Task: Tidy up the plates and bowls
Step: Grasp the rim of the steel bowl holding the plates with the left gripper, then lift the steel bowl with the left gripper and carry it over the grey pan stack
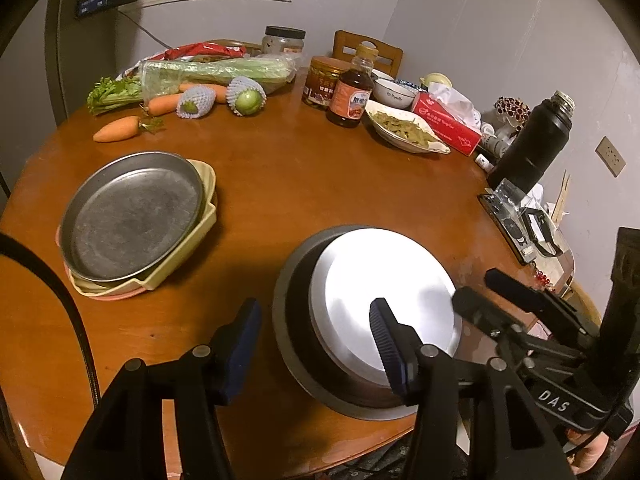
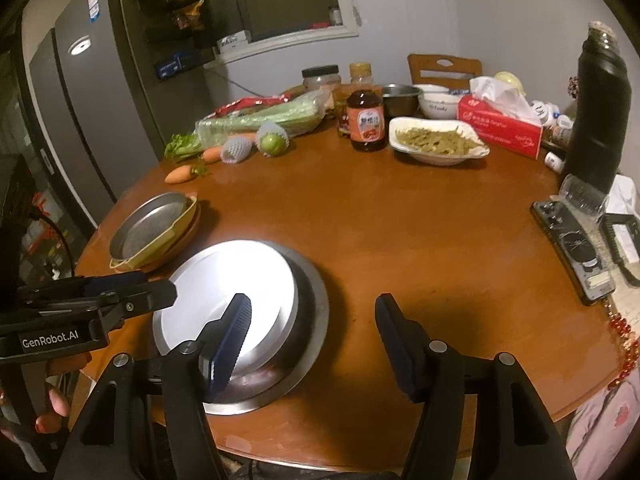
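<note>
The round wooden tabletop (image 1: 288, 184) carries everything here, and the upturned steel bowl (image 1: 384, 292) near its front edge serves as the landmark. The bowl lies mouth down, its flat base glaring white under the light, its wide rim flat on the wood.

Left of the bowl and a little farther back sits a stack of plates (image 1: 136, 220): a grey metal pan on top, a pale yellow square dish under it, a pink one at the bottom. The stack stands apart from the bowl, with bare wood between them.

Far behind the bowl, along the back edge, lie a bagged celery (image 1: 216, 70), three carrots (image 1: 118, 130) and two netted fruits (image 1: 246, 96). To the right of these, still well behind the bowl, stand a sauce bottle (image 1: 352, 92), a jar and a white dish of green food (image 1: 404, 126), with a red tissue box (image 1: 446, 124) just beside the dish. Right of the bowl, near the table's edge, a tall black flask (image 1: 536, 140) stands upright.

The left hand-held gripper (image 1: 316, 340) hangs over the bowl's left flank, jaws parted: one finger hovers above the white base, the other over bare wood left of the rim. It grasps nothing. The right hand-held gripper (image 2: 312, 336) mirrors it from the other side, one finger over the bowl's base and the other over wood to the right, released as well. Neither pair of pads presses on the bowl.
</note>
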Demonstrator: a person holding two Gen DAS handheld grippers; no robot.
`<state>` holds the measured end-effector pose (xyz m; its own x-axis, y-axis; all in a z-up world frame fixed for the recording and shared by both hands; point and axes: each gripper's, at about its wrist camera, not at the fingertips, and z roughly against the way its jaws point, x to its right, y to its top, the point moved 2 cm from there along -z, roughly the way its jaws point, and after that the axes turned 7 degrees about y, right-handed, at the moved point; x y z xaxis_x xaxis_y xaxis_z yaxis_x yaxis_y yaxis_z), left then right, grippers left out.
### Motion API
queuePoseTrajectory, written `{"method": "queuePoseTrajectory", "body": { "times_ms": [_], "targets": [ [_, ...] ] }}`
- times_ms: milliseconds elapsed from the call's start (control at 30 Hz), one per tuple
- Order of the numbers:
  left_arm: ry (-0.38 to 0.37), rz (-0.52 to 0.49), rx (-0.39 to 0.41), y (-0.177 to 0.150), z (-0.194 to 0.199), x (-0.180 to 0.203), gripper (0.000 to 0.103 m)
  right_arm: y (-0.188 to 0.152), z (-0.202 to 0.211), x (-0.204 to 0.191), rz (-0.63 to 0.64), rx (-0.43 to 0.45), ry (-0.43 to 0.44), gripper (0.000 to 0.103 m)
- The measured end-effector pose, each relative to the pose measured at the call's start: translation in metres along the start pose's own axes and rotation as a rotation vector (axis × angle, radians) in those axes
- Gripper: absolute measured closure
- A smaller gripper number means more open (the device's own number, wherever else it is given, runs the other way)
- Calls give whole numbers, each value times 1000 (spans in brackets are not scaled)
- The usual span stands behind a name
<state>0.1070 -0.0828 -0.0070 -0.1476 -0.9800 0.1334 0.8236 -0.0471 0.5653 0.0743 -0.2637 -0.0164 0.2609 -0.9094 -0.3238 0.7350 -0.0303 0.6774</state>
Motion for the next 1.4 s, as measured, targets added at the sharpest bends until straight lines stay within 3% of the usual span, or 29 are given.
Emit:
{"method": "queuePoseTrajectory", "body": {
  "times_ms": [967,1400],
  "targets": [
    [6,5,-25,-4,-27,-3,43,-15,-36,1,-91,-91,62,36],
    [-31,24,26,0,-4,-8,43,-15,-37,2,-88,-96,62,36]
  ]
}}
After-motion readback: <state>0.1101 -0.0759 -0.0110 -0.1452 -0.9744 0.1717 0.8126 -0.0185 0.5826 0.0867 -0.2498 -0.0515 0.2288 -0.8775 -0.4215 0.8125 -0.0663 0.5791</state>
